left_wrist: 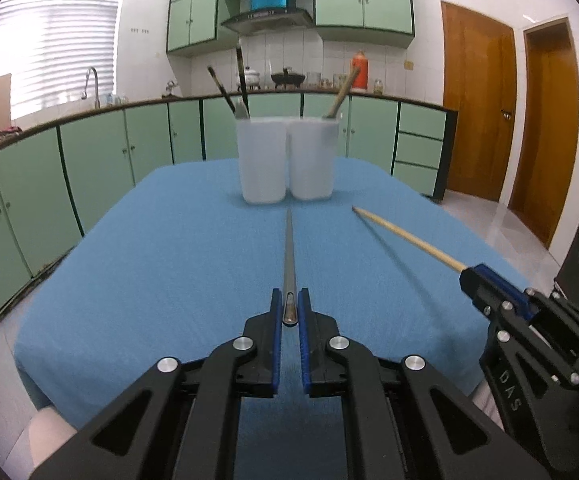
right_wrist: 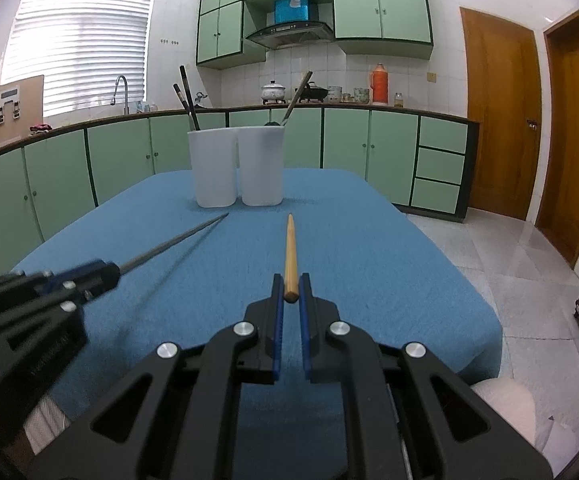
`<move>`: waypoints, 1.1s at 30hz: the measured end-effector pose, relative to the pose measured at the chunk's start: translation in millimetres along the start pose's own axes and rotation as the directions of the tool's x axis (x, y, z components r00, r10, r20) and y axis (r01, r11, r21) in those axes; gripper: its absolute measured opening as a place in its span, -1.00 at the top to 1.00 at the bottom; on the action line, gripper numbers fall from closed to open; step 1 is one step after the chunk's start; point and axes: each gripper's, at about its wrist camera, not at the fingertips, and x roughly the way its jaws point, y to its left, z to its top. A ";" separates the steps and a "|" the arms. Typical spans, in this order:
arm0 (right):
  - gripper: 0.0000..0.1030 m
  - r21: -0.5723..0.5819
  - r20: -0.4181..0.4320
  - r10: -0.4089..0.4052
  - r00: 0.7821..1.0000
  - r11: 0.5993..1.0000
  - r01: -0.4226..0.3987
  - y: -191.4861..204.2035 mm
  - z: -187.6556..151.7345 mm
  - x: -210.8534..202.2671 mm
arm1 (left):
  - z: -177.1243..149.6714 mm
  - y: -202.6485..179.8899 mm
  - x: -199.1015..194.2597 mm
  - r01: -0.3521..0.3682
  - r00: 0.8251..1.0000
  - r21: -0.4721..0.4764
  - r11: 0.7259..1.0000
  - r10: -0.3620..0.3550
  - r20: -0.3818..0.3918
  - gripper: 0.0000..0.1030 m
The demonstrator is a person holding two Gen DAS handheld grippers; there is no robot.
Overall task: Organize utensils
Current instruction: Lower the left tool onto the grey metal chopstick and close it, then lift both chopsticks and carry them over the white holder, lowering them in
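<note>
Left gripper was clenched on the butt end of the metal chopstick; blue pads pinched it from both sides, and the shaft ran straight ahead between them. Its tip ended just short of the white holder, in line with the gap between the two cups. It looked clear of the cloth, though I couldn't be sure.

Right gripper was clenched on the thick end of the wooden chopstick. That stick also pointed at the holder, tip stopping short of the right-hand cup. From the left wrist camera the right gripper showed up at the right, nearer me than the holder, with the wooden stick angling in toward it.

The two sticks were well apart at the grippers and closer together at the tips, both on the near side of the holder.

The holder stood at the far end of the blue tablecloth. Left cup held dark-handled utensils; the right cup held a brown-handled utensil leaning right.

Behind the holder: green cabinets and a counter with a pot.
</note>
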 end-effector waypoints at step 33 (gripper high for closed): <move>0.88 -0.150 0.036 0.206 0.978 0.969 -0.198 -28.6 165.1 -2.2 | 127.0 28.4 -30.8 0.031 0.973 0.001 1.000 -0.030 0.230 0.86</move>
